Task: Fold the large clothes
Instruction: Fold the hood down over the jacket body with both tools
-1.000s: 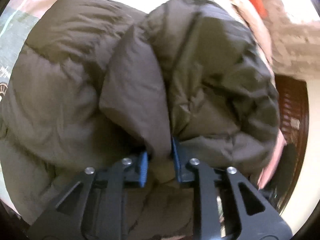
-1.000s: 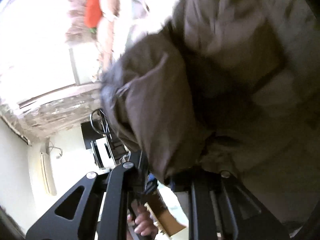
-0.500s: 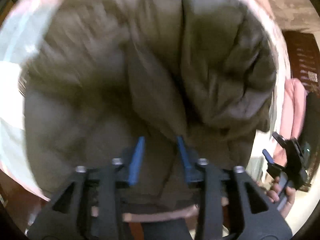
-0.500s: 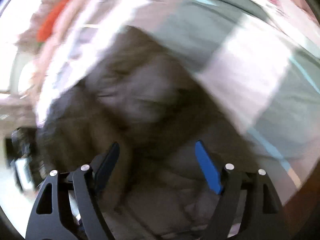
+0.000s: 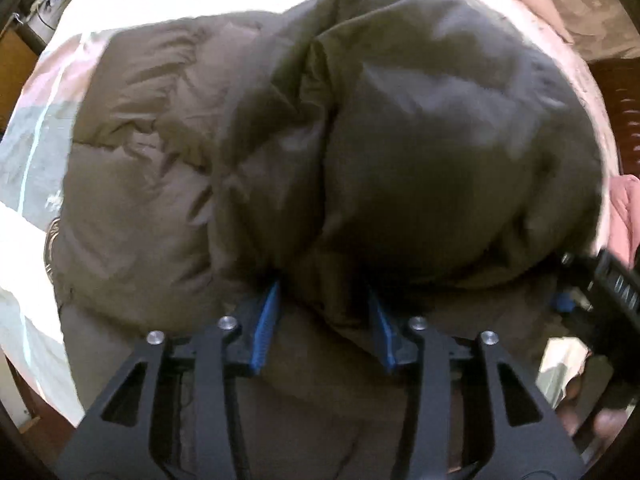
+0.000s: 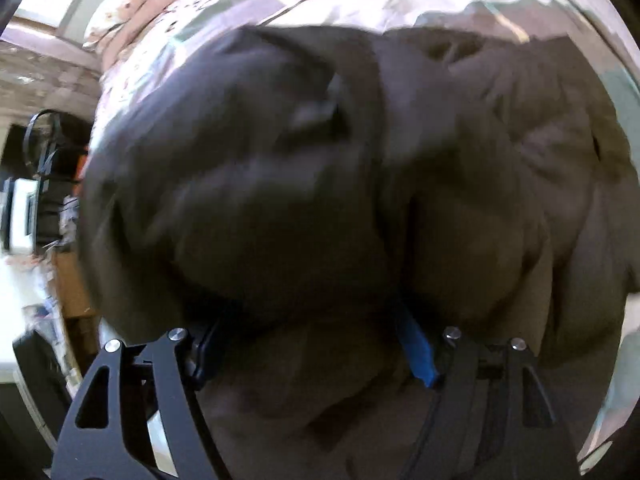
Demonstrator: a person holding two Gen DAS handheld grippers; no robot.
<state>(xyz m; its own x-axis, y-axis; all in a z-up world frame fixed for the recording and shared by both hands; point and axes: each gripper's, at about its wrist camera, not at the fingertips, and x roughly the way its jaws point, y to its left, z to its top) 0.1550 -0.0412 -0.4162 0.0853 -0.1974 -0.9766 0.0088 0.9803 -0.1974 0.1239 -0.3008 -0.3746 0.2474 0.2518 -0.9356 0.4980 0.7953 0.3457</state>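
Jacket (image 5: 360, 152): olive-brown, puffy quilted shell with a matte, slightly crinkled surface, heaped on a pale bedspread (image 5: 36, 184) with pink and teal blocks. A thick rounded fold is piled over a flatter quilted panel; the long axis cannot be told. Left gripper (image 5: 324, 320) is seen with blue ribbed pads (image 5: 266, 320) parted, fabric bulging between them. Right gripper (image 6: 308, 340) is spread wide too, padded cloth pressed against it.

Sunlit patterned bedsheet (image 5: 36, 148); dark wooden furniture (image 5: 624, 120), possibly a headboard
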